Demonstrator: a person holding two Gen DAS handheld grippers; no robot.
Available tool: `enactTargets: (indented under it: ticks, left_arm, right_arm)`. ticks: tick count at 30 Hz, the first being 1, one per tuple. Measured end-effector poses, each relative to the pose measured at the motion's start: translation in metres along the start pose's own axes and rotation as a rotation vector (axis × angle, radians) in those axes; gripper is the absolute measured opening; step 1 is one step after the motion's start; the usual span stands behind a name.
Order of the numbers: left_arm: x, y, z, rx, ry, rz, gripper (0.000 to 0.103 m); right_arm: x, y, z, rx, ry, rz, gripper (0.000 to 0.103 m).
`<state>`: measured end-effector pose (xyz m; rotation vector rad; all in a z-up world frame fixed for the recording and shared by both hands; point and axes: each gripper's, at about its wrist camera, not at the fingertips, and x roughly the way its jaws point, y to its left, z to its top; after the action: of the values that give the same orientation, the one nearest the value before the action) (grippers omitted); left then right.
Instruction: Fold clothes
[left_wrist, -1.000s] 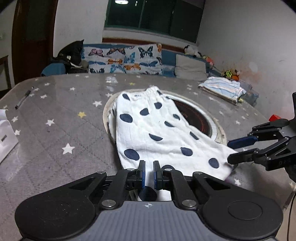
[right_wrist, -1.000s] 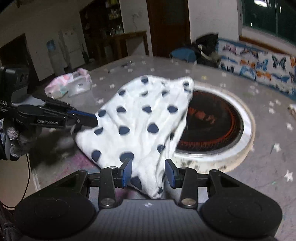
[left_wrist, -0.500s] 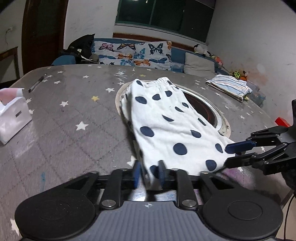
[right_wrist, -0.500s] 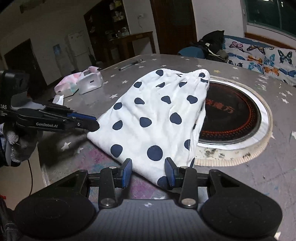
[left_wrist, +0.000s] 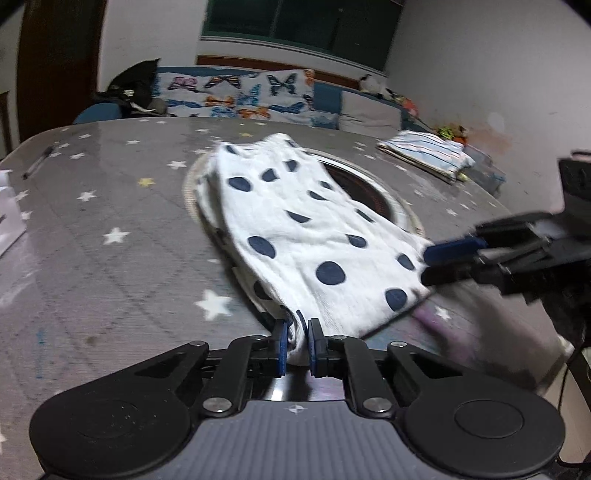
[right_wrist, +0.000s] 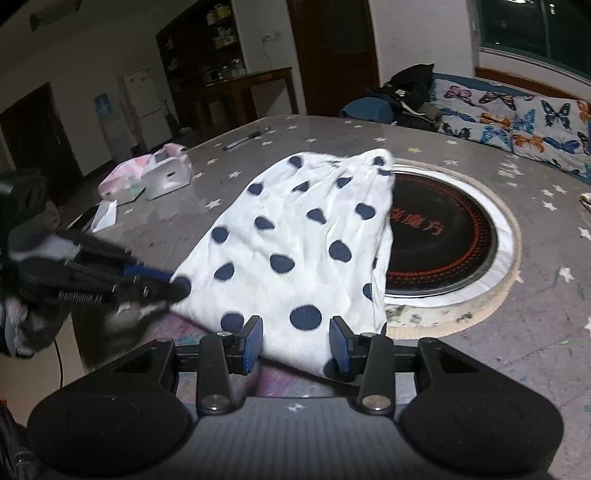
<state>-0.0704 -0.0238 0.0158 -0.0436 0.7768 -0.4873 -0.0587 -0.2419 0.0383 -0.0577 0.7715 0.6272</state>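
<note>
A white garment with dark blue dots (left_wrist: 303, 236) lies on the grey star-patterned table (left_wrist: 110, 206), partly over a round inset burner (left_wrist: 369, 192). My left gripper (left_wrist: 295, 345) is shut on its near corner. In the right wrist view the garment (right_wrist: 295, 236) spreads out in front of me. My right gripper (right_wrist: 295, 345) is open, its jaws on either side of the garment's near edge. The left gripper (right_wrist: 173, 284) shows there at the garment's left corner. The right gripper (left_wrist: 439, 262) shows in the left wrist view at the right corner.
A folded striped cloth (left_wrist: 428, 155) lies at the table's far right. A pen (left_wrist: 37, 166) and a white tissue box (left_wrist: 7, 218) sit at the left. A pink and white pack (right_wrist: 147, 177) lies near the table edge. A butterfly-print sofa (left_wrist: 240, 96) stands behind.
The left gripper has closed tighter on the garment corner and pulled it nearer. The right gripper stays open and the garment edge now lies between its jaws.
</note>
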Motion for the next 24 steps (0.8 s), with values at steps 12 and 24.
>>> enactTargets:
  ticks: [12,24]
  left_arm:
    - [0.024,-0.072,-0.002,0.16,0.038,-0.172,0.012]
    - [0.012,-0.069,-0.003,0.21,0.035,-0.204,0.039]
  right_arm:
    - [-0.011,-0.015,0.02,0.042,-0.051,-0.006,0.04]
    - [0.009,0.013,0.054,-0.122,-0.05,-0.004,0.046]
